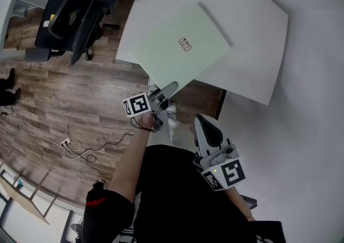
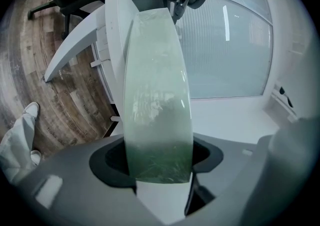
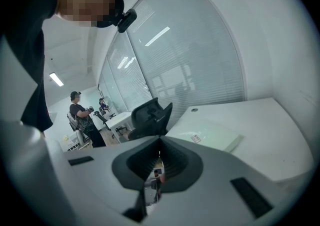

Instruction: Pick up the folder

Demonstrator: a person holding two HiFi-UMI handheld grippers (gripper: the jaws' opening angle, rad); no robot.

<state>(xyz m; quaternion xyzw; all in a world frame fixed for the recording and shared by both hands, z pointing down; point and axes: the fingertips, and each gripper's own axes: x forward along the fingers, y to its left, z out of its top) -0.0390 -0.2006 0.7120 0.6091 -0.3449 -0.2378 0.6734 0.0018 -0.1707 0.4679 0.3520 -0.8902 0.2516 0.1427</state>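
Nearest the person, the right gripper (image 3: 159, 152) was held low in front of the body with its jaws clenched together on nothing, well apart from the work. Just beyond it, the left gripper (image 2: 159, 170) reached almost level to the near corner of the folder (image 1: 166, 48). One jaw lay on each face of that corner, and the folder filled the gap between them, so it looked grasped there. The folder was pale green and see-through, with a small label (image 1: 184, 44) in the middle. It lay flat on the white desk (image 1: 252, 32), and only the near corner hung over the desk's edge. That corner was the one place where a jaw could get underneath without prying. It looked light, so weight should be no trouble. Its plastic looked smooth and fairly bendy, though, so a pinch at one corner would probably let the far end droop and twist, and the skin might slide between the pads. A deeper bite along the edge and a slow, level lift seemed safer, with the idle gripper free to steady the far side. Past the desk stood a black chair (image 1: 75, 5) on the wood floor (image 1: 64, 102), and in the right gripper view two people (image 3: 80, 110) stood far across the room.
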